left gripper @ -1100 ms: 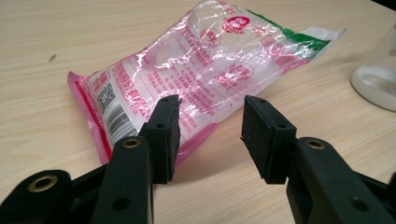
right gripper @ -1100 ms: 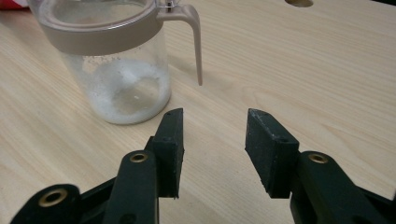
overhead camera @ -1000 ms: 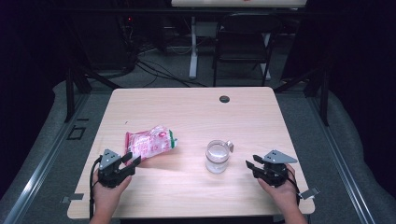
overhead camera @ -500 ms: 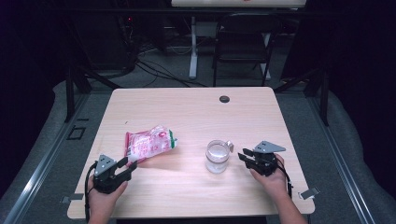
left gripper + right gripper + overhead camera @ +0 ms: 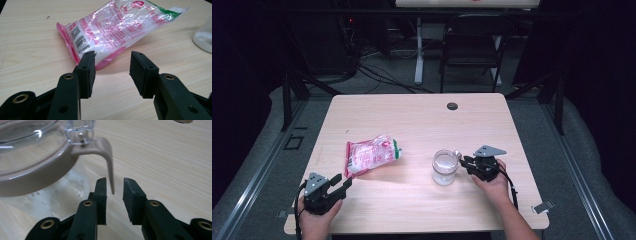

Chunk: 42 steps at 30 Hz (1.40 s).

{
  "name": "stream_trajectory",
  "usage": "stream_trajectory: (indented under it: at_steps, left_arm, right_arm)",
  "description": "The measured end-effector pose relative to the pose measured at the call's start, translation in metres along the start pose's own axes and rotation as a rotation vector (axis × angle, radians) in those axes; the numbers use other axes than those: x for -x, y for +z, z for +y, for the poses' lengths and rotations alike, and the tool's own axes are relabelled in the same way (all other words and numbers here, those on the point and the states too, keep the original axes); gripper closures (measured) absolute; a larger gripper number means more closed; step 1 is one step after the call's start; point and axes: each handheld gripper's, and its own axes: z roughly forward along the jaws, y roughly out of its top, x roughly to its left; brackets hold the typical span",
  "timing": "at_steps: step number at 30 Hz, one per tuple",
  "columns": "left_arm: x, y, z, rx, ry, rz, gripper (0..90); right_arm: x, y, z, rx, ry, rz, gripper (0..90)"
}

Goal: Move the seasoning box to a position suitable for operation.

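On the wooden table point(image 5: 412, 120), the pink-printed plastic bag point(image 5: 371, 155) lies left of centre, your left gripper point(image 5: 111, 67) spread just short of its corner. Your right gripper point(image 5: 114, 187), jaws just closing but not yet pinching, flanks the clear jar point(image 5: 445, 167)'s beige latch lever point(image 5: 108, 157).

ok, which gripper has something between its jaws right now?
The right gripper: the beige handle lever of the clear glass jar hangs between its jaws, which have just been closing. The left gripper is open on bare tabletop, short of the pink plastic bag.
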Motion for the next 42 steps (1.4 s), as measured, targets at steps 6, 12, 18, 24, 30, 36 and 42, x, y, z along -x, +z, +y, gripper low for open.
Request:
stream_trajectory:
  at_steps: [6,12,18,24,30,36,42]
  left_arm:
    - [-0.004,-0.006,-0.003,0.002,-0.023,0.008,56.7]
    - [-0.004,-0.010,-0.006,0.000,-0.032,0.008,57.9]
    - [-0.003,-0.013,-0.008,-0.005,-0.032,0.005,59.0]
    - [-0.003,-0.015,-0.010,-0.004,-0.035,0.012,59.3]
    - [-0.002,-0.018,-0.012,-0.006,-0.034,0.018,59.6]
    - [-0.002,-0.017,-0.012,-0.008,-0.030,0.019,59.6]
    - [0.004,-0.016,-0.012,-0.016,0.015,0.032,59.6]
  right_arm:
    - [-0.006,0.010,0.003,-0.020,-0.032,-0.022,70.9]
    - [-0.002,0.016,0.003,-0.017,-0.005,-0.007,72.5]
    - [-0.002,0.022,0.007,-0.025,0.013,0.007,76.6]
    - [-0.005,0.025,0.009,-0.038,-0.009,-0.008,81.0]
    - [-0.005,0.027,0.012,-0.040,0.004,-0.018,83.4]
    - [-0.007,0.026,0.012,-0.046,0.010,-0.030,83.9]
    - [-0.009,0.025,0.012,-0.056,0.015,-0.046,84.0]
